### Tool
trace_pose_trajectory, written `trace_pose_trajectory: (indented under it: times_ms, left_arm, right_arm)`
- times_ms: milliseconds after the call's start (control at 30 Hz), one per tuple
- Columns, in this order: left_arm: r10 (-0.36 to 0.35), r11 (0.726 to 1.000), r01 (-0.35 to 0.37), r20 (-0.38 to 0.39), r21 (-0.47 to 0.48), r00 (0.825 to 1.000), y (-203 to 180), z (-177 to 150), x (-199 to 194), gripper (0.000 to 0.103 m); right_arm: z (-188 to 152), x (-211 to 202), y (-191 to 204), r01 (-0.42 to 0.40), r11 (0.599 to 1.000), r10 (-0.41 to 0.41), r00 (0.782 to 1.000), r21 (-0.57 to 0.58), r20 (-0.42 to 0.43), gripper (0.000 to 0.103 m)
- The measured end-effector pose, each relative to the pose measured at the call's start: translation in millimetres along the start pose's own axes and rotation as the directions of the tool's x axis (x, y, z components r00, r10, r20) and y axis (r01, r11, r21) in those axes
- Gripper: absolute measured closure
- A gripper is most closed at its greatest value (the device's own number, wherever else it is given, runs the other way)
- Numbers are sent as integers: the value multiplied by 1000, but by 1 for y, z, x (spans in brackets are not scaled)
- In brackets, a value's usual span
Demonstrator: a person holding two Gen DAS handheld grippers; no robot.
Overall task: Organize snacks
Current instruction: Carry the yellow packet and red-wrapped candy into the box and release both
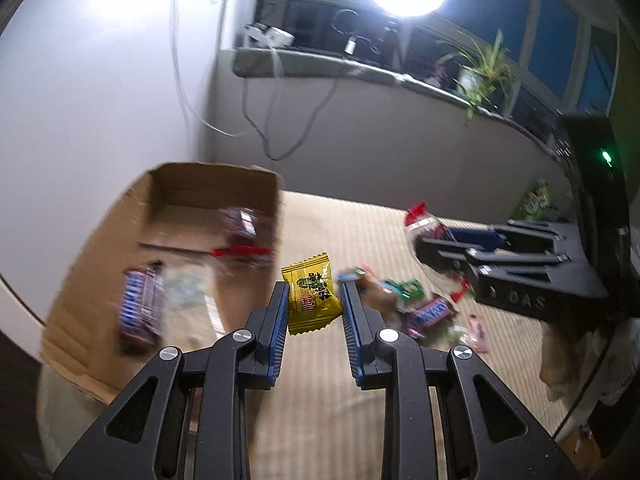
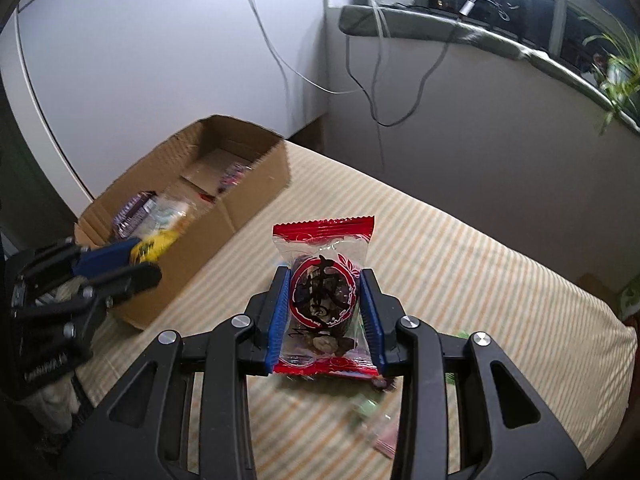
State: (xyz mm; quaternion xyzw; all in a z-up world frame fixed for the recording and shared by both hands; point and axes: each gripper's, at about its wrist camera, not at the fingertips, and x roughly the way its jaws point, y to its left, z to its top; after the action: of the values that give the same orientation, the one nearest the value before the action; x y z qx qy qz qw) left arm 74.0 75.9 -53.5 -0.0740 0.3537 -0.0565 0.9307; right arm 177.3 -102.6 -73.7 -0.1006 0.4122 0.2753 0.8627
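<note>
My left gripper (image 1: pixel 314 294) is shut on a yellow snack packet (image 1: pixel 311 299) and holds it in the air beside the right wall of an open cardboard box (image 1: pixel 80 276). The box holds several snacks, among them a Snickers bar (image 1: pixel 138 308). My right gripper (image 2: pixel 325 284) is shut on a clear packet with red ends (image 2: pixel 325 292) and holds it above the striped tablecloth (image 2: pixel 480 280). In the right wrist view the left gripper (image 2: pixel 132 264) and its yellow packet (image 2: pixel 154 246) sit at the near end of the box (image 2: pixel 248 196). In the left wrist view the right gripper (image 1: pixel 440 256) holds the red packet (image 1: pixel 424 222).
A pile of loose snacks (image 1: pixel 416 304) lies on the tablecloth right of the box. A window sill (image 1: pixel 360 68) with cables, a lamp and a plant (image 1: pixel 480 68) runs along the back wall. A white panel (image 2: pixel 140 60) stands behind the box.
</note>
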Motion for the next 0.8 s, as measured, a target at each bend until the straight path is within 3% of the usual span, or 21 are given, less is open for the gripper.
trace_pose_trajectory:
  times_ms: [367,800]
  left_arm:
    - [95,994,-94,31,-47,995,60,18,-7,78]
    - [133,987,-131,17,-89,991,97,28,5,78]
  right_arm:
    - [27,19,46,-67,997,67,998,-42,0,67]
    - [47,48,85,-126,988,125,992,-90,-23,67]
